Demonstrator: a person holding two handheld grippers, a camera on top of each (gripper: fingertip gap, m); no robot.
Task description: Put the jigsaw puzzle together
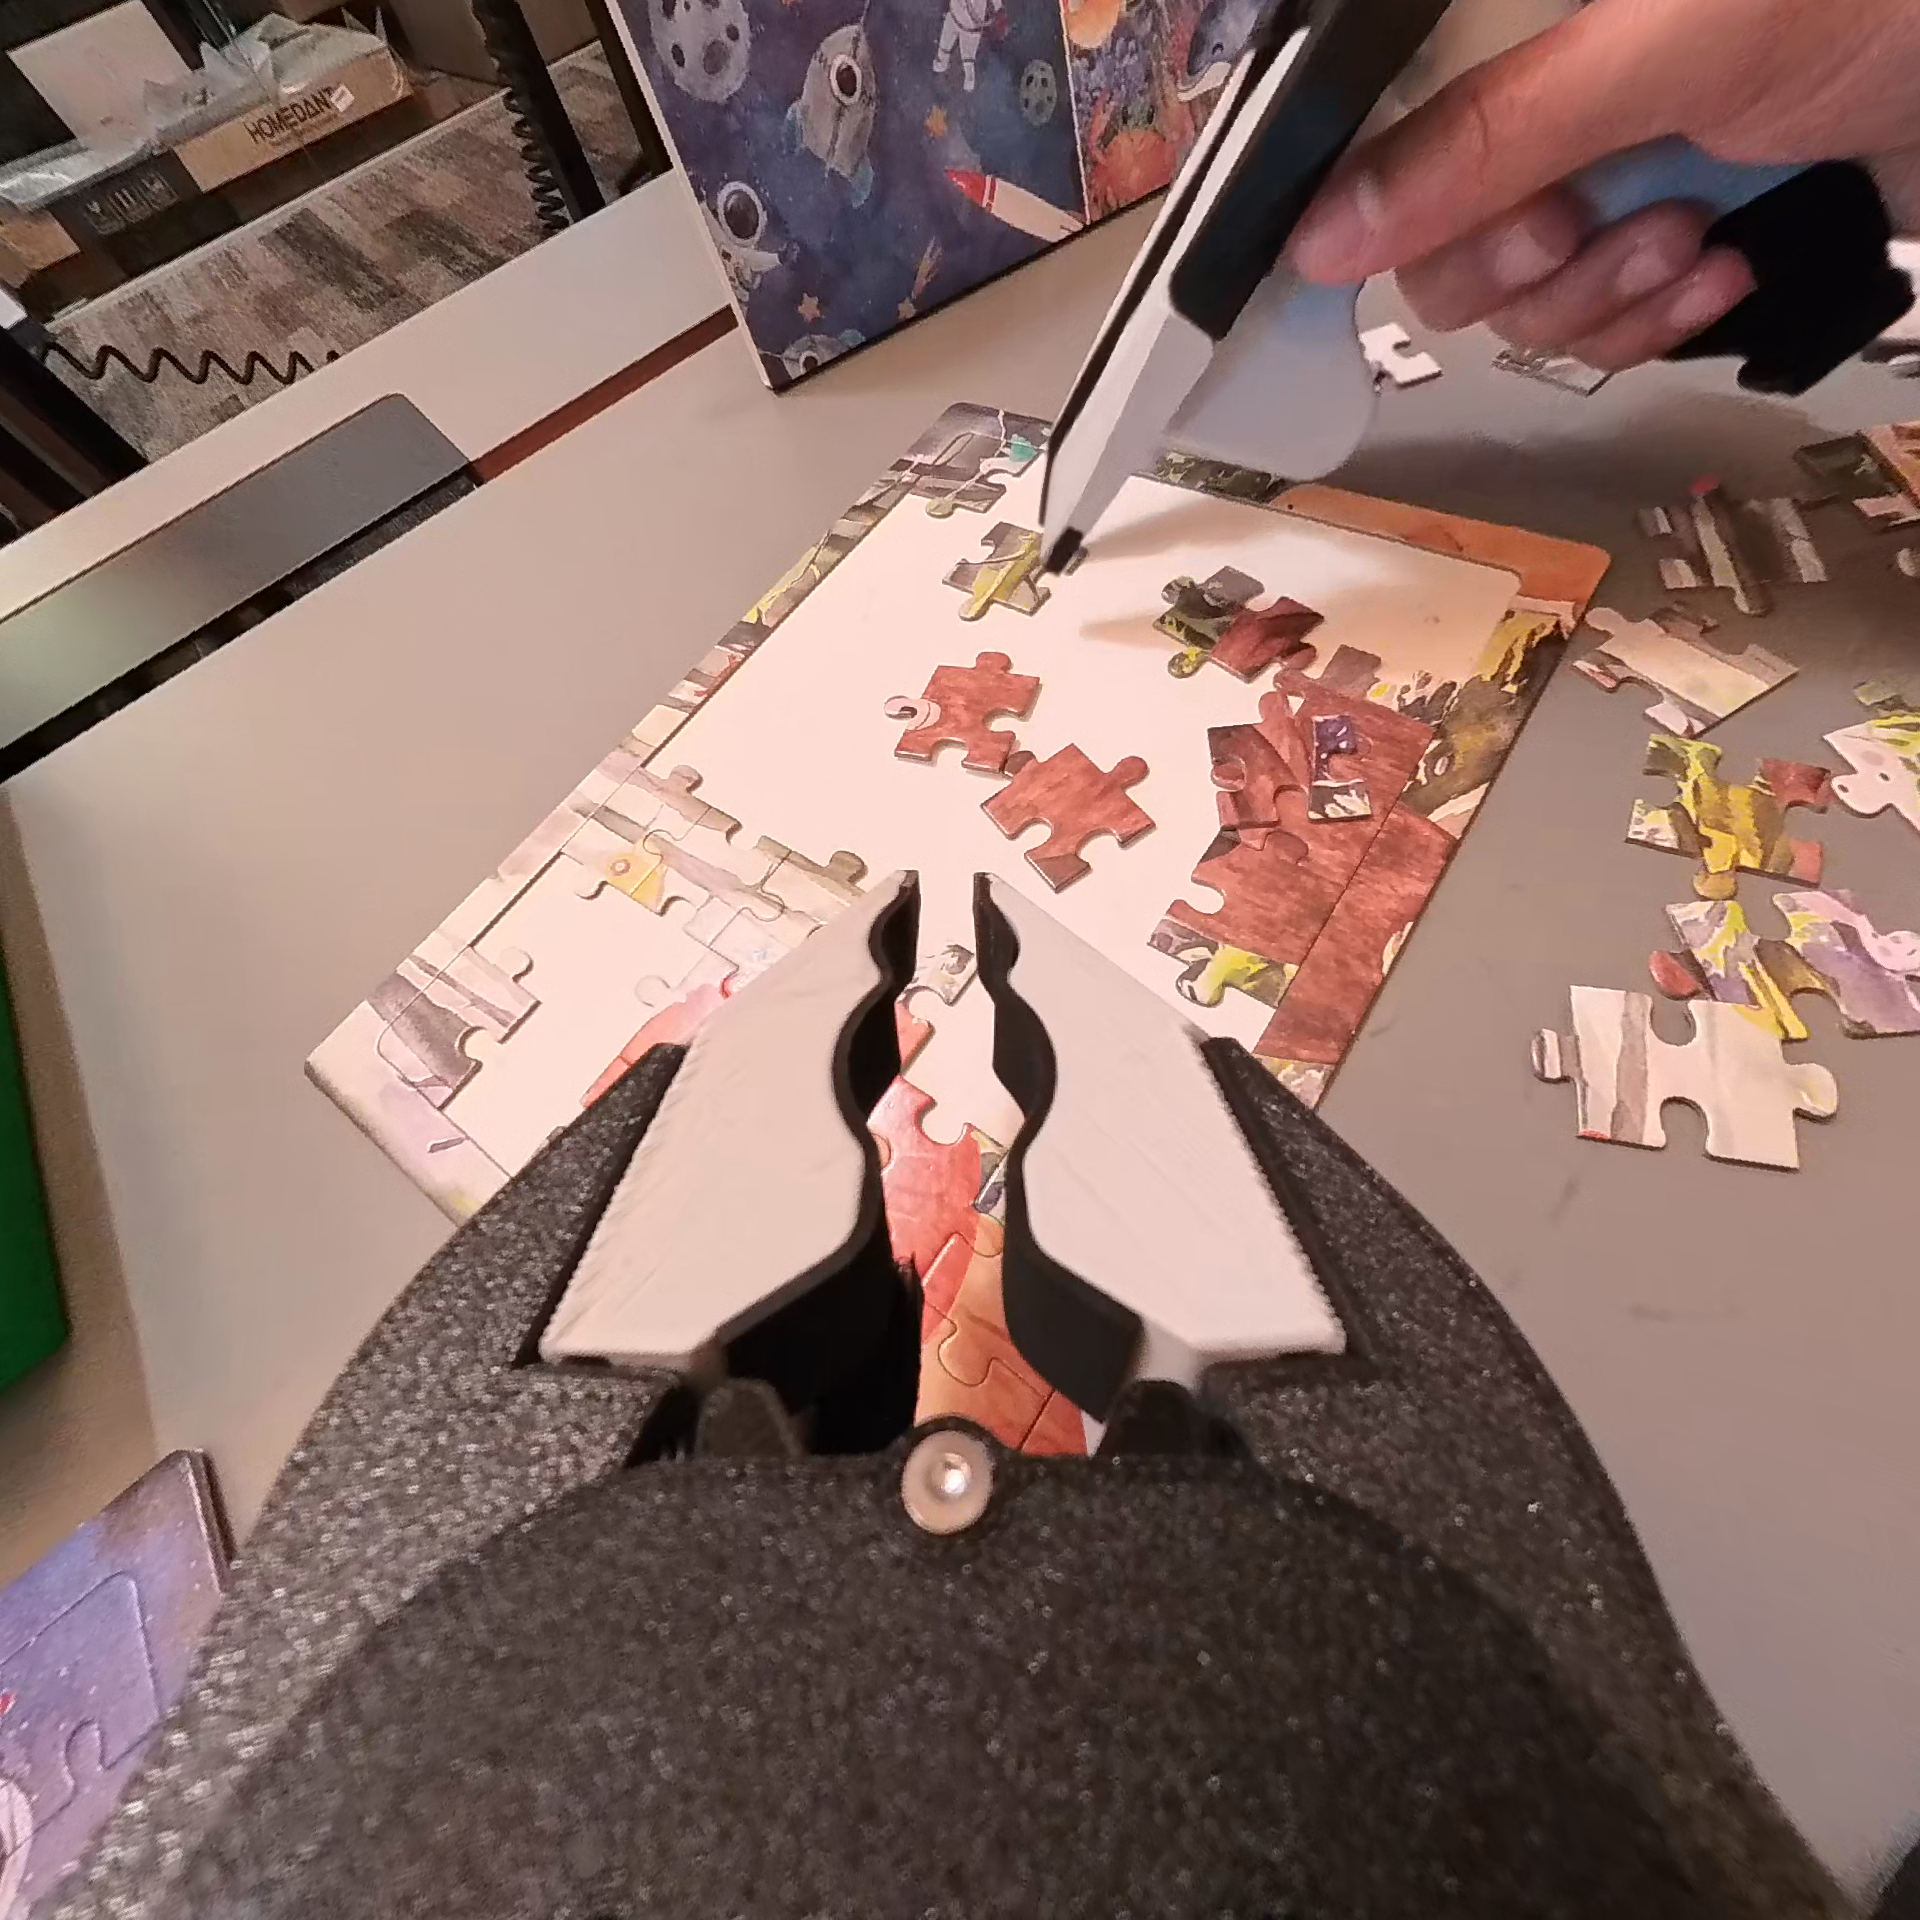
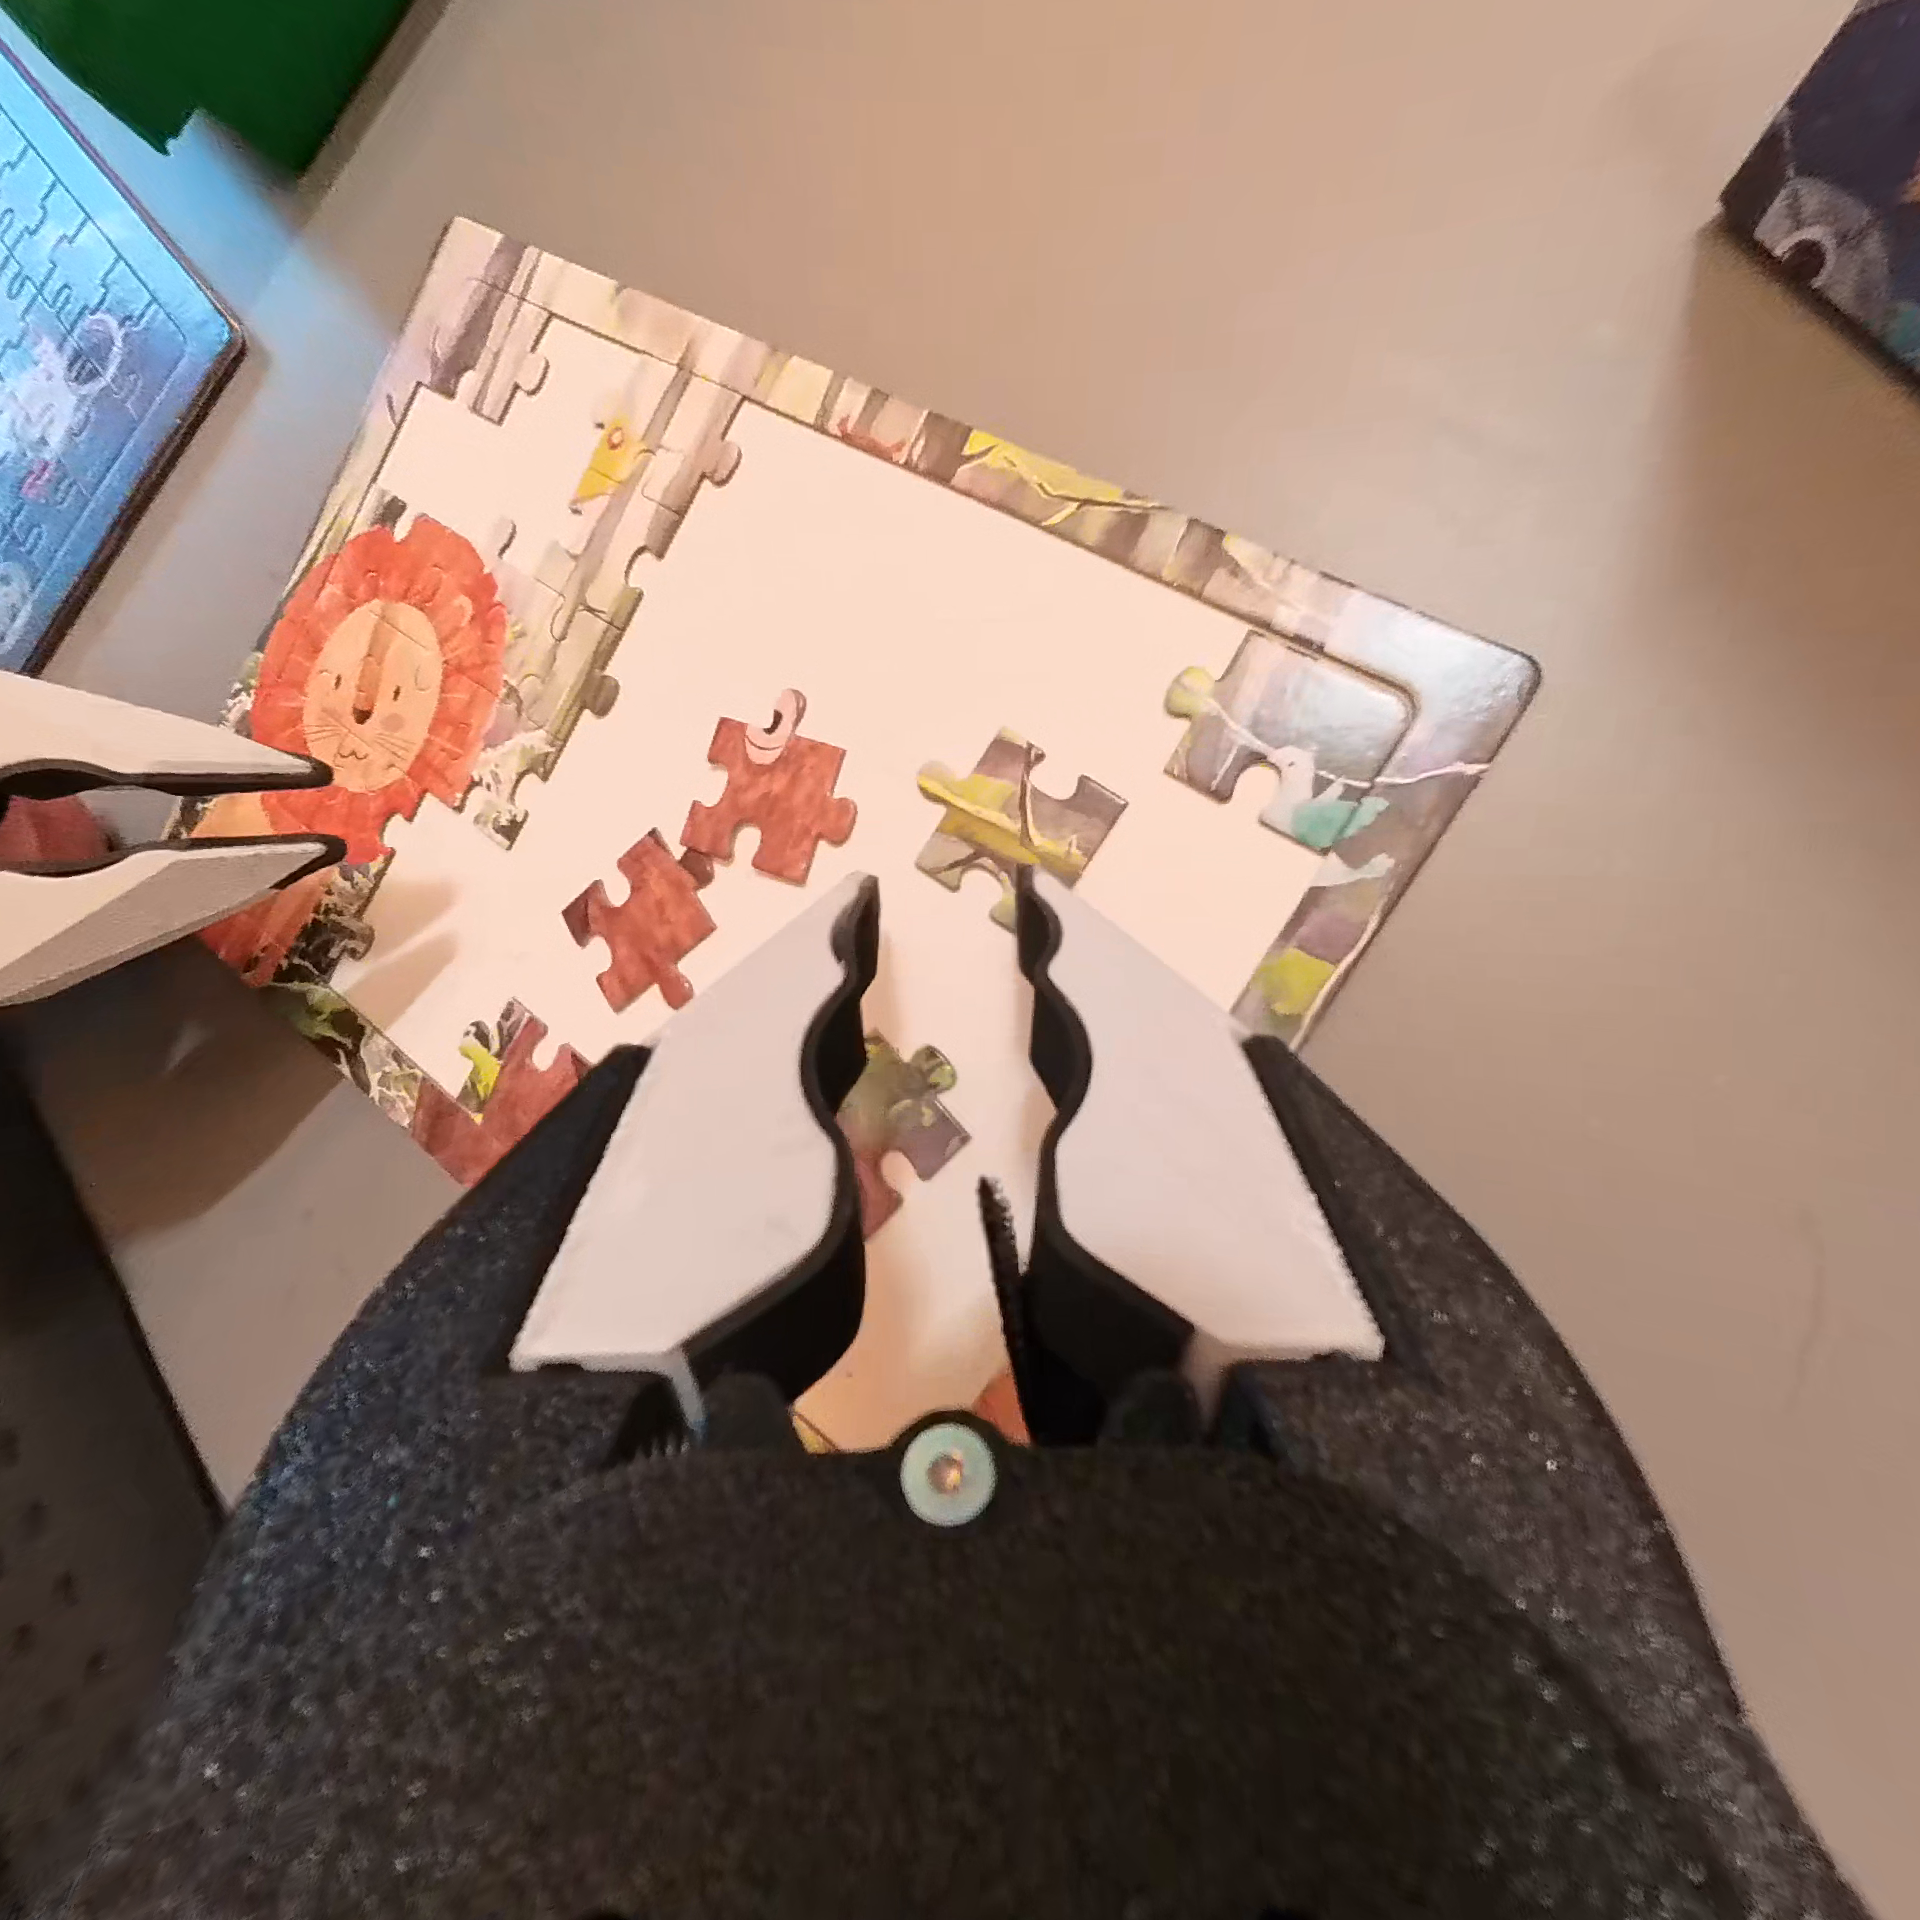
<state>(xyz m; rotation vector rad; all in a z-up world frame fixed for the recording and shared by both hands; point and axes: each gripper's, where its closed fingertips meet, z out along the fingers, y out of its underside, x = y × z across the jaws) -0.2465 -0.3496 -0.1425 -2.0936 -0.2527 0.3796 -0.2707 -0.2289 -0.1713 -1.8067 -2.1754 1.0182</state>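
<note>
Grey tabletop (image 1: 312, 831) carries the puzzle tray (image 2: 1455, 665), part-filled; loose pieces (image 1: 1683, 1081) lie just beside its right edge, a space-print box (image 1: 883, 156) behind it. Left gripper (image 1: 945, 883) hangs over the tray's near end, slightly parted, empty. Right gripper (image 2: 945, 888), open and empty, tips at a green-grey piece (image 2: 1018, 810); contact unclear.

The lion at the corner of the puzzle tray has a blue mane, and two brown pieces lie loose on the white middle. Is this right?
Not quite. The lion has an orange mane, as the right wrist view shows. The two brown pieces do lie loose on the white middle of the puzzle tray.
</note>
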